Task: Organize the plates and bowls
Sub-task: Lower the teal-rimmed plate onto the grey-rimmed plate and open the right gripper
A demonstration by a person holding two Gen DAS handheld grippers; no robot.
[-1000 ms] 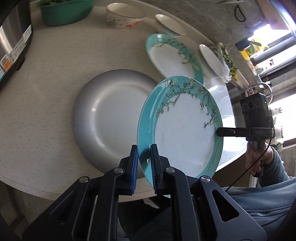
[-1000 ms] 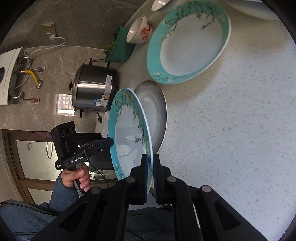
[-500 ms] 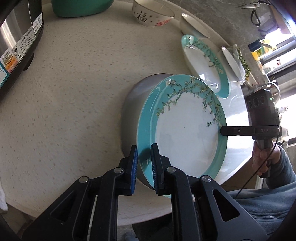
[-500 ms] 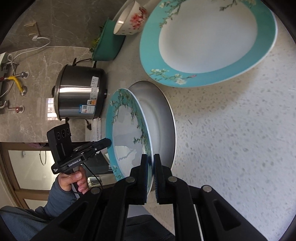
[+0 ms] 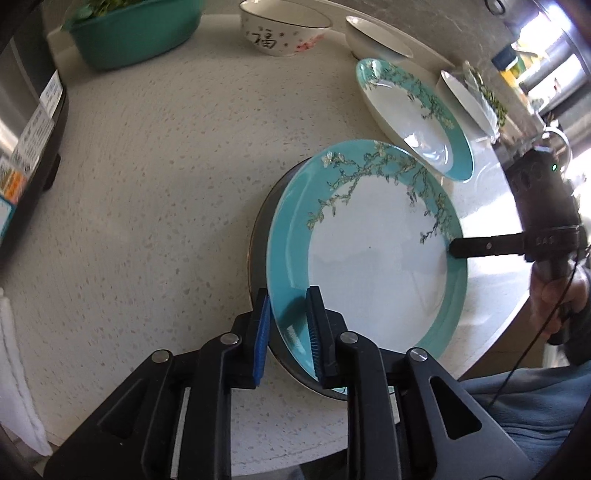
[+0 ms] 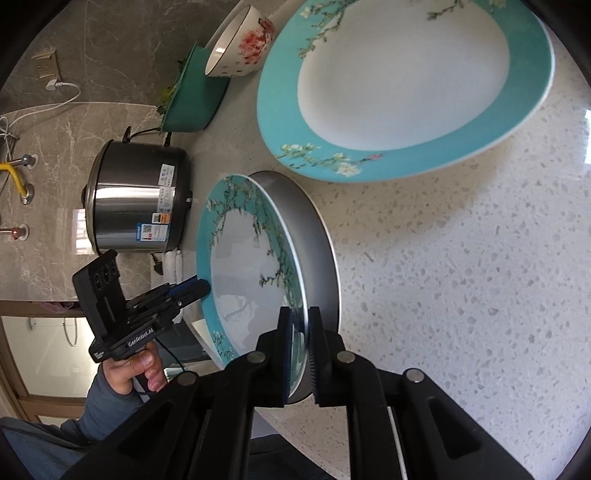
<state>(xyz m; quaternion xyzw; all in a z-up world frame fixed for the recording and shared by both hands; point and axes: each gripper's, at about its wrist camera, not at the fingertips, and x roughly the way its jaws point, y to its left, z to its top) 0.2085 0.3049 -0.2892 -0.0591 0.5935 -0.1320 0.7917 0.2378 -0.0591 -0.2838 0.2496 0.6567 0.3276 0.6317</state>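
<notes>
Turquoise-rimmed glazed ceramic plate (image 5: 373, 254), stiff, slick and breakable, sits tilted on the grey plate (image 6: 314, 258); left gripper (image 5: 286, 325) has just been loosening around its near rim, right gripper (image 6: 298, 350) pinches the opposite rim.

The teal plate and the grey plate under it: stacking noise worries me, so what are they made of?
Teal plate: probably glazed ceramic or porcelain; glossy white centre with reflections, printed blossoms. Grey plate: possibly ceramic with a satin grey glaze, or metal; soft sheen only.

The white bowl (image 5: 284, 31) reads "福"; the left tongs (image 6: 192, 290) read "GenRobot.AI".
</notes>
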